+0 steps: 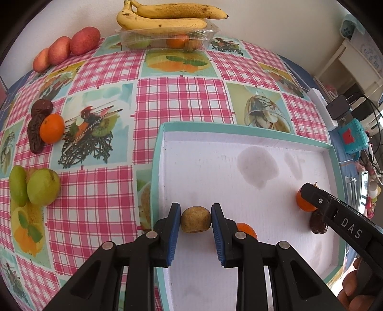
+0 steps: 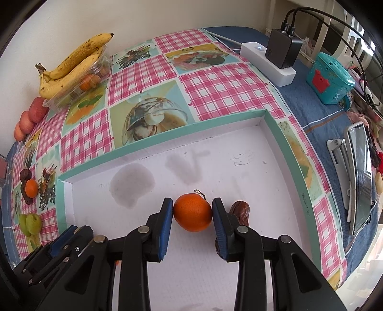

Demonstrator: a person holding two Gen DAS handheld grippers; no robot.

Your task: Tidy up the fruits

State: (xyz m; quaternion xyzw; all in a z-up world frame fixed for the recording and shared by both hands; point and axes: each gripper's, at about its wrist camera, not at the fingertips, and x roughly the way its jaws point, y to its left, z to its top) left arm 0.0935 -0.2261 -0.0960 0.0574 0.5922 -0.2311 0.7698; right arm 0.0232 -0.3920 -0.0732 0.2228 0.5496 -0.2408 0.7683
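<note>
A brown kiwi (image 1: 195, 219) sits between the blue pads of my left gripper (image 1: 195, 223), which is shut on it above the white tray (image 1: 251, 134). My right gripper (image 2: 192, 213) is shut on an orange mandarin (image 2: 193, 212) over the same tray (image 2: 275, 124). A dark date (image 2: 240, 211) lies just right of the mandarin, partly behind the right finger. Another mandarin (image 1: 246, 229) peeks out behind the left gripper's right finger. In the left wrist view the right gripper's black arm (image 1: 344, 220) covers part of its mandarin (image 1: 302, 201) and the date (image 1: 318, 226).
On the checked cloth lie bananas (image 1: 167, 14) on a clear punnet (image 1: 165, 38), red apples (image 1: 69, 47), a mandarin with dates (image 1: 51, 128) and green fruits (image 1: 36, 186). A power strip with charger (image 2: 275, 59), a teal box (image 2: 330, 79) and a phone on a stand (image 2: 359, 177) stand to the right.
</note>
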